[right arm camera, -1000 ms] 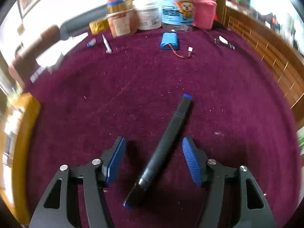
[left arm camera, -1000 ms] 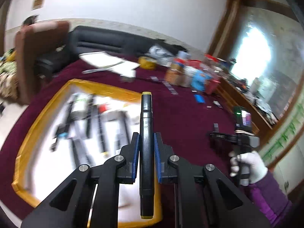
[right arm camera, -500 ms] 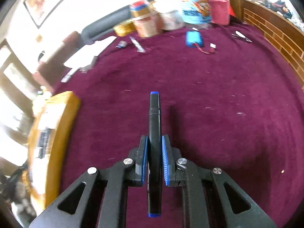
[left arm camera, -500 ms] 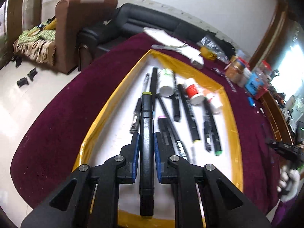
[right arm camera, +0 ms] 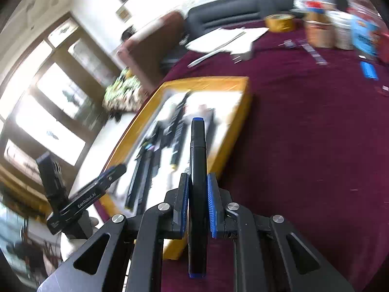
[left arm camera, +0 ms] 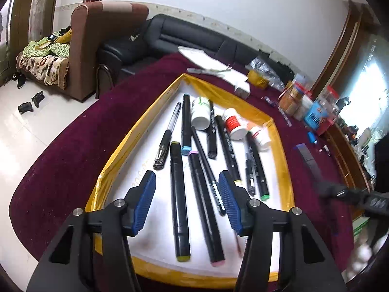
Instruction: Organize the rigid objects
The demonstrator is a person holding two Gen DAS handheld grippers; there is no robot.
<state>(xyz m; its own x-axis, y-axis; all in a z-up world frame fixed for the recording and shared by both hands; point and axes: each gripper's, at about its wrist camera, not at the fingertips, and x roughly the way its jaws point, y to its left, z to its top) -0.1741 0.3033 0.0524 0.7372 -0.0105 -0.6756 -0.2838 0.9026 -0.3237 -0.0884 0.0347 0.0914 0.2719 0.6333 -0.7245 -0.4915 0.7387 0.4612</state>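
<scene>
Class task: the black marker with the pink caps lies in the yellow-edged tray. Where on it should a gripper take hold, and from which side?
Probably the bare mid-barrel of the pink-capped marker, coming from above with the fingers either side across its width. It lies flat and roughly lengthwise; the olive-capped marker sits beside it, and a thin black pen angles close by its upper end.

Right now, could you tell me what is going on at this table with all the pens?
A person is sorting markers into the yellow-rimmed tray using two handheld grippers. The left gripper has just been opening above the tray; the olive-capped marker lies on the tray floor between its fingers, untouched. The right gripper is shut on a blue-capped marker, held above the tray's near edge.
</scene>
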